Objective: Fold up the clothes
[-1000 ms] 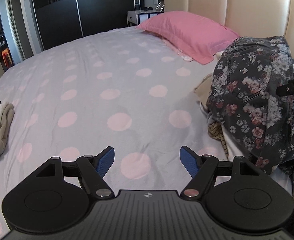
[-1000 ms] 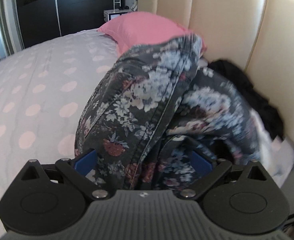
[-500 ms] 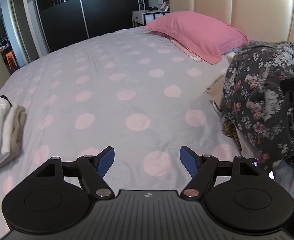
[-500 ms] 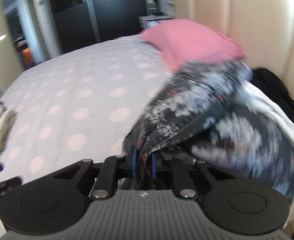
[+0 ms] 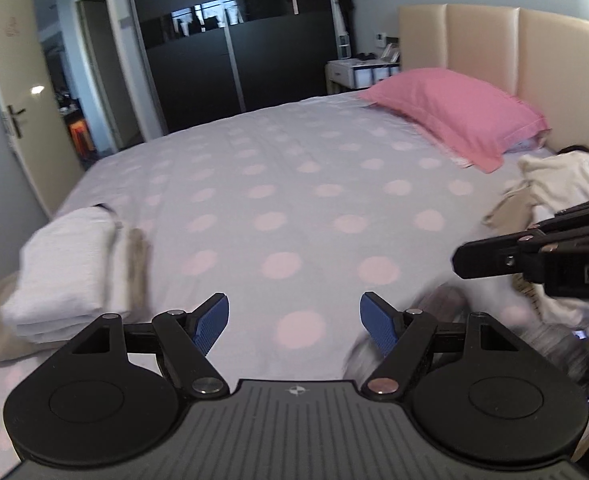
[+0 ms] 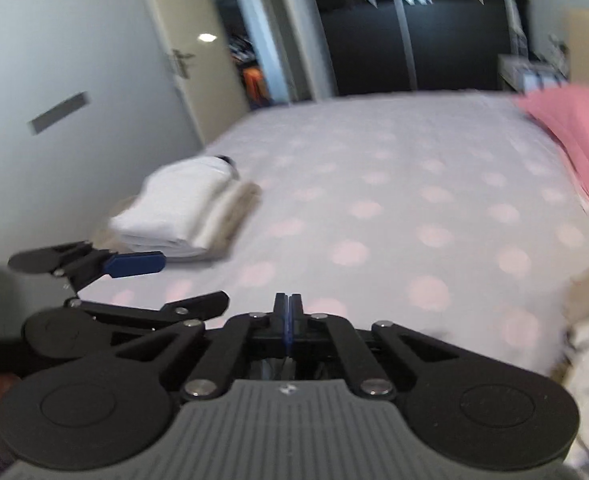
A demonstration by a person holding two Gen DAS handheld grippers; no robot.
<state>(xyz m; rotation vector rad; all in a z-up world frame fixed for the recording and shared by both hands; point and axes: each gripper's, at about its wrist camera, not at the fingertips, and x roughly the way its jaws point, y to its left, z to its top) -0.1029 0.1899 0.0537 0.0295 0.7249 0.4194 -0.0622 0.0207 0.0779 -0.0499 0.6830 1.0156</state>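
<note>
A stack of folded clothes [image 5: 70, 264] lies far from the pink pillow [image 5: 454, 116]; an unfolded heap [image 5: 554, 188] waits beside it. Left claw [image 5: 294, 322] open, right claw [image 6: 288, 320] closed, its load unclear

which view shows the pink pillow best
The left wrist view: the whole pink pillow lies sharp against the headboard, its far end toward the nightstand. The right wrist view catches only a blurred part of it, cut off at the right frame edge.
</note>
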